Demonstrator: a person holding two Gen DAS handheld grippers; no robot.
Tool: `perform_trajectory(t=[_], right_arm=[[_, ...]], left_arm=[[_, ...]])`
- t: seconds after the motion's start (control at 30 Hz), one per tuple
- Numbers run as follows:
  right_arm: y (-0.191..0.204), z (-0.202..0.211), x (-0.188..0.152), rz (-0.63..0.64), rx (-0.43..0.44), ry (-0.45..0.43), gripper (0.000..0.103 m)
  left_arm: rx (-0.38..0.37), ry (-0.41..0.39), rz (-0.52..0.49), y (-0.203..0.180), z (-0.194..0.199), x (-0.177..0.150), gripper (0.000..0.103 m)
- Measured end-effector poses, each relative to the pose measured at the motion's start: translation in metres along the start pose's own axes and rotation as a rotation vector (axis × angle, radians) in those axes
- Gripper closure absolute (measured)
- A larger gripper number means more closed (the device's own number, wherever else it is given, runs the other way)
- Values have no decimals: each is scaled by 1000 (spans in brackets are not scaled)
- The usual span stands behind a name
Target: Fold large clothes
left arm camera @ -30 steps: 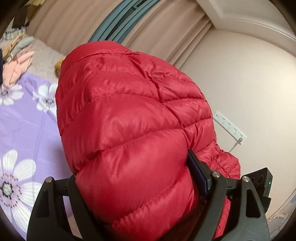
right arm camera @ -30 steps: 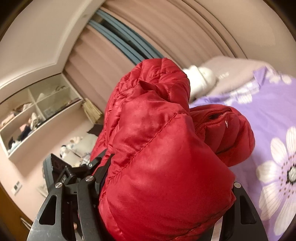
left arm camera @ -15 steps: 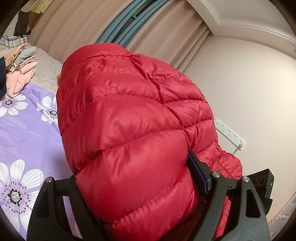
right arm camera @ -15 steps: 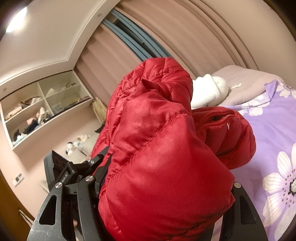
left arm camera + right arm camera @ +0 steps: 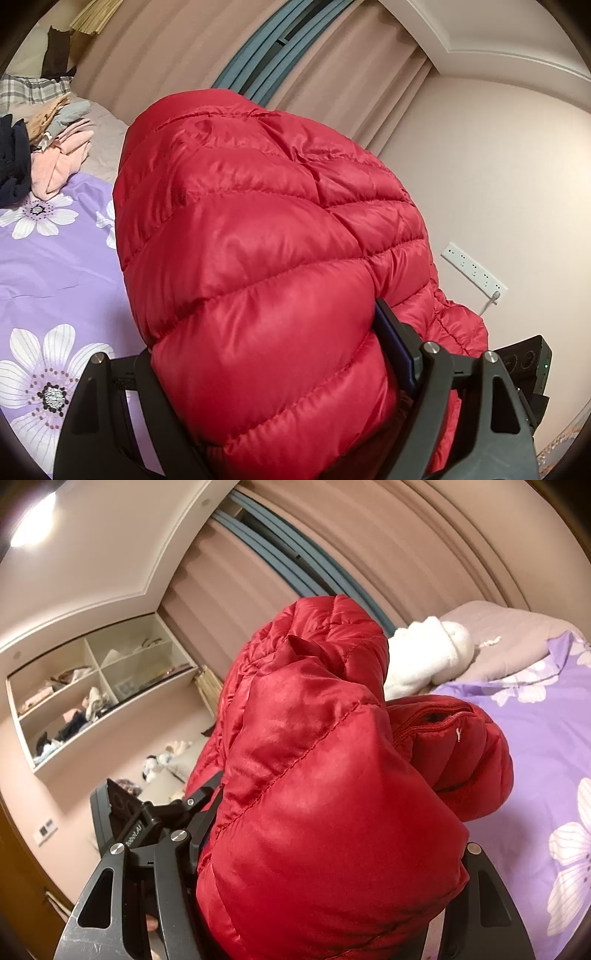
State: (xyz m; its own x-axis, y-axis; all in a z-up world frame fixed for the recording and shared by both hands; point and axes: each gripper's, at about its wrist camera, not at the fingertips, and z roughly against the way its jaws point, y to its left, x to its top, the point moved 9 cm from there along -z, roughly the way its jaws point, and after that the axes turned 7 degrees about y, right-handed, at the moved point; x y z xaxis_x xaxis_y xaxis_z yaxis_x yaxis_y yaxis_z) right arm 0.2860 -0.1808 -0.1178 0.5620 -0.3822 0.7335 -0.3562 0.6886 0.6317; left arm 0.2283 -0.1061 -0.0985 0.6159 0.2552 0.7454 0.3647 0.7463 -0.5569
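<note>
A red quilted puffer jacket [image 5: 266,258] fills the left wrist view, bulging up between the fingers of my left gripper [image 5: 273,373], which is shut on it. The same jacket [image 5: 325,797] fills the right wrist view, where my right gripper [image 5: 332,871] is shut on another part; a zippered fold [image 5: 454,753] hangs to the right. Both grippers hold it lifted above the purple flowered bed sheet [image 5: 48,266]. The other gripper's body shows at the right edge of the left view [image 5: 524,365] and at the left of the right view [image 5: 125,812]. The fingertips are hidden by fabric.
A pile of folded clothes [image 5: 48,158] lies at the bed's far left. A white fleece garment [image 5: 428,657] lies on the grey blanket by the curtains. A wall socket strip [image 5: 474,271] is on the right wall. Open shelves [image 5: 85,698] hold clutter.
Both grippers have tilted upward with the jacket; more ceiling and wall show and less of the bed. The grip on the jacket is unchanged.
</note>
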Motion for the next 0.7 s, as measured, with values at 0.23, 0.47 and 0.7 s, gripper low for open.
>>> perform_trajectory(t=[0.23,0.47,0.7], right_arm=[[18,-16,-2,25,22,30,35],[27,-35,-6,35,58,66,35],[18,-71,-5,49,39,115,35]], left_arm=[[35,-21,7,18,15,10,19],[84,-42,3,42,26,21,19],[146,-30,6,83,-1,30,19]])
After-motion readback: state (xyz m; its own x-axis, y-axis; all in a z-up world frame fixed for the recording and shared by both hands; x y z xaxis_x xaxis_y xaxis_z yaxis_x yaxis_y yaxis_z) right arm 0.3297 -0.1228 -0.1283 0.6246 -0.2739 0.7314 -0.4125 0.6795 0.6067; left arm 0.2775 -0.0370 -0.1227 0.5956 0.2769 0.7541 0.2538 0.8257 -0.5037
